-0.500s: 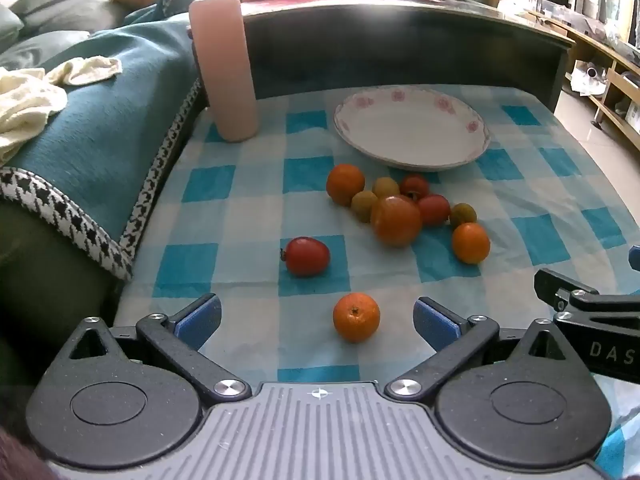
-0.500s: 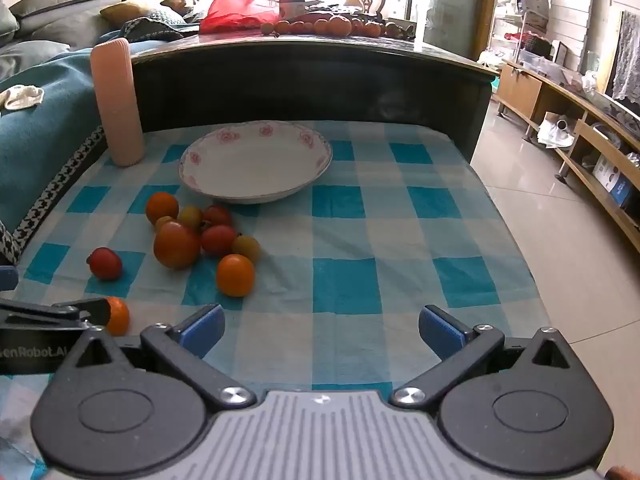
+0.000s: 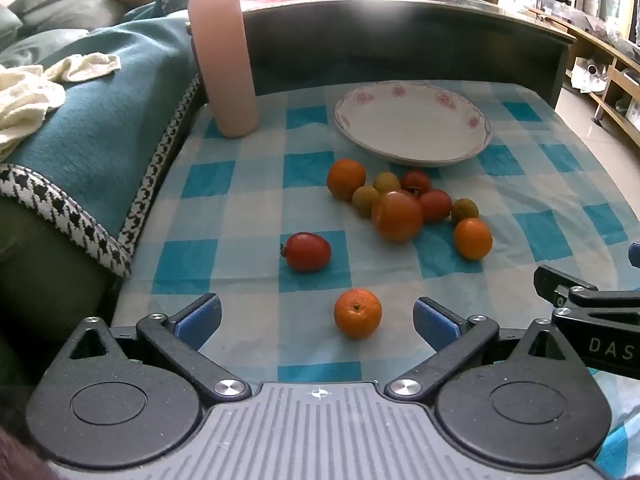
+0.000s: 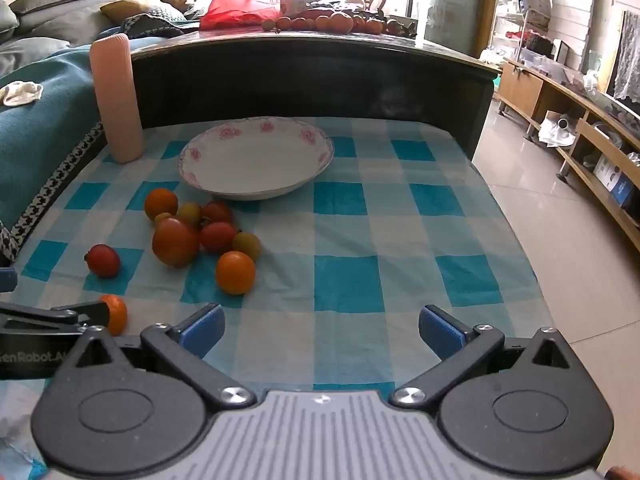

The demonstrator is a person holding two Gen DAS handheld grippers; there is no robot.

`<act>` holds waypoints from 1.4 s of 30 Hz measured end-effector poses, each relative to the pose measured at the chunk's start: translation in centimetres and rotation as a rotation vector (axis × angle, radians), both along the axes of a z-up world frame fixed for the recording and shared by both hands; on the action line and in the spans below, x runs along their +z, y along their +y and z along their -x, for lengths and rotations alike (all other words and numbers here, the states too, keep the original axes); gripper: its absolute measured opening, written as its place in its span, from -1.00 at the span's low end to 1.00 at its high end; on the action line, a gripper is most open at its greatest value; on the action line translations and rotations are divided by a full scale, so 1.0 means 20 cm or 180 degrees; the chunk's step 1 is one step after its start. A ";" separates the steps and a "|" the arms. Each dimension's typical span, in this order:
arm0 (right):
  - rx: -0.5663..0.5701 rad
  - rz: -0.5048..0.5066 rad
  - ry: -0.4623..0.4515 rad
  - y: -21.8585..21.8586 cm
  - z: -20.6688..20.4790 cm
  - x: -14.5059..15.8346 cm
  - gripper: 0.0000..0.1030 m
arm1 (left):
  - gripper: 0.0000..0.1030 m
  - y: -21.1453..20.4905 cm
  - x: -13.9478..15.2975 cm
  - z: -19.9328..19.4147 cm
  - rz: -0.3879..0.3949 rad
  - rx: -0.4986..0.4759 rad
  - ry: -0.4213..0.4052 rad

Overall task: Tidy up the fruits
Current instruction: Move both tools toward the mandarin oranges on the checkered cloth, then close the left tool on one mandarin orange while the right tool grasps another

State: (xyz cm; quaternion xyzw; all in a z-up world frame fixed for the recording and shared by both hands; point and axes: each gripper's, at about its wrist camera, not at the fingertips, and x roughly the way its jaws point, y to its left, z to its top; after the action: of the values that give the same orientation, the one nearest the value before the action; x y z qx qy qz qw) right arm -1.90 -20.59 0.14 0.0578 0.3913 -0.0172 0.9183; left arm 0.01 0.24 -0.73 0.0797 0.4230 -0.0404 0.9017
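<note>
Since almost nothing shifts from a moment ago, we keep the left hand-held gripper spread wide around the nearest mandarin (untouched on the checked worktop), the right hand-held gripper likewise released, the plate empty.

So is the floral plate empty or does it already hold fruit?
Empty. The plate shows only bare white inside in both views; every fruit, including the nearest orange, lies on the checked cloth.
</note>
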 end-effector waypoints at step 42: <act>0.0421 0.0039 0.0004 0.01 -0.12 -0.04 1.00 | 0.44 0.04 -0.14 -0.08 0.0175 -0.0167 0.0121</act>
State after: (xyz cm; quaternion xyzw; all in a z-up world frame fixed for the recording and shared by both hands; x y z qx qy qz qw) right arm 0.54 -20.40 -0.73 0.0262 0.3947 0.0412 0.9175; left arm 1.56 0.97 -3.48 0.0652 0.4366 -0.0772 0.8940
